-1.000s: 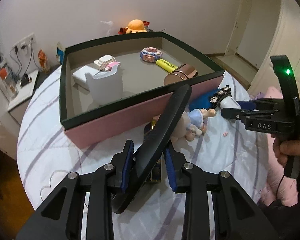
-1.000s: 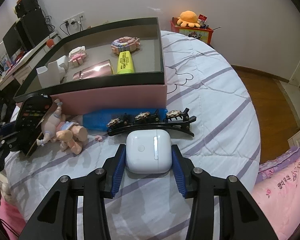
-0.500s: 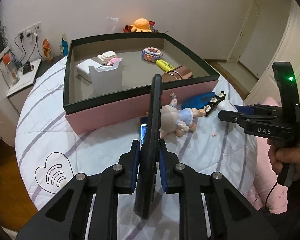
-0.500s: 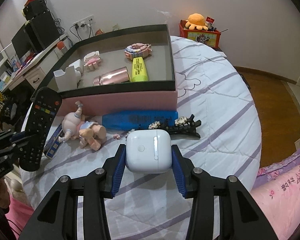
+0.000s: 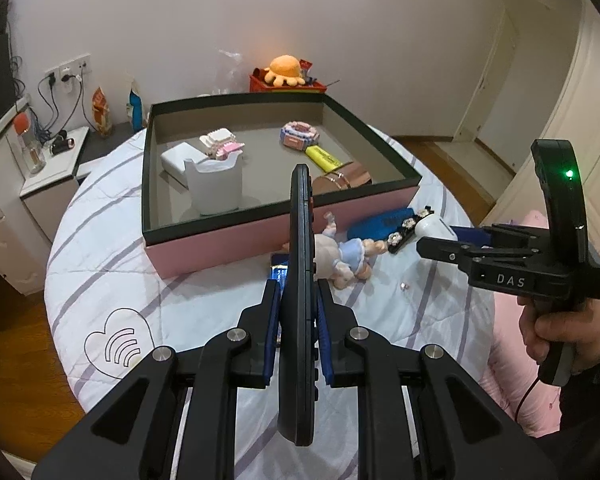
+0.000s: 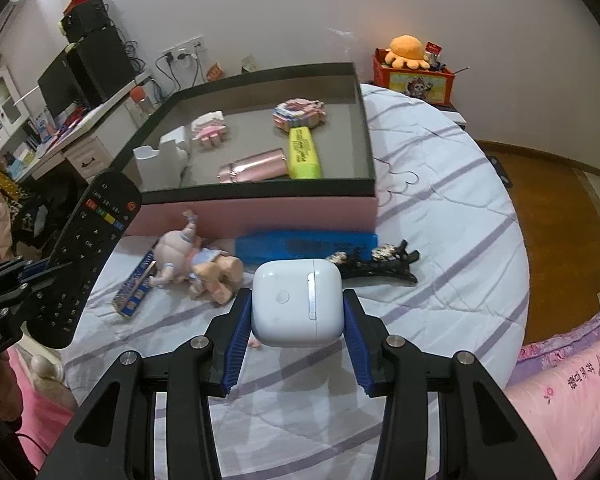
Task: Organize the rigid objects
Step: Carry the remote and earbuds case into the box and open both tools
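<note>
My right gripper (image 6: 297,309) clamps white earbud case (image 6: 297,303) | above bed (image 6: 452,216) | pink box (image 6: 260,210) ahead, remote (image 6: 85,256) at left

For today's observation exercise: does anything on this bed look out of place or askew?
Yes. The doll lies tipped on its side outside the box, beside the blue case and hair clip; they are still unsorted.
</note>
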The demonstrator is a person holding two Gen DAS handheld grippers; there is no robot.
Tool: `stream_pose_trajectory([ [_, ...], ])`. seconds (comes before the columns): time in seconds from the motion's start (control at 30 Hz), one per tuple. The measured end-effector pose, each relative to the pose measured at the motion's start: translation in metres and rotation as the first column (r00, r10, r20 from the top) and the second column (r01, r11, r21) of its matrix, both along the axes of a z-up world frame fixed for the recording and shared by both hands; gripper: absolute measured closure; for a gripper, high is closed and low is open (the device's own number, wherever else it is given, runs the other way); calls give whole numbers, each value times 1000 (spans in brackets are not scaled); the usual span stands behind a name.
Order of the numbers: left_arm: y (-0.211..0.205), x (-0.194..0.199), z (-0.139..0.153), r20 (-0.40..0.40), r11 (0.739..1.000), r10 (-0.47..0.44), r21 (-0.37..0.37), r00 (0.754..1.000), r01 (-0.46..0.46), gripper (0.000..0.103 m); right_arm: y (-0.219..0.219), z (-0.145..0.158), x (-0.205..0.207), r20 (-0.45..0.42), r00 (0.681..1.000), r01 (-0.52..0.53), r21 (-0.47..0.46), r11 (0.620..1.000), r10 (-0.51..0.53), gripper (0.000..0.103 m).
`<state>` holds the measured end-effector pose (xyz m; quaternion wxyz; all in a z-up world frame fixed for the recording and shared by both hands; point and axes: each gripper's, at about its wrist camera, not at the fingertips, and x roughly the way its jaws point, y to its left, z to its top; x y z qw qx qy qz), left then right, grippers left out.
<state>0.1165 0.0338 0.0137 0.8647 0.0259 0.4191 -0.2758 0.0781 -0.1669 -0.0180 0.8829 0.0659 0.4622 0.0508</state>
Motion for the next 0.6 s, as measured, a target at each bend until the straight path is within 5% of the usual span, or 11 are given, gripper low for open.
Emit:
stream_pose_trajectory([
  [0.27, -7, 14, 27, 55, 999, 33, -11, 998, -33, 86, 9, 30, 13, 67, 997, -39, -8, 999, 39, 58],
  [0.6, -36, 93, 37, 84, 996, 88, -25, 993, -86, 86, 15, 57, 94, 114, 989, -90, -25, 996, 93, 58],
])
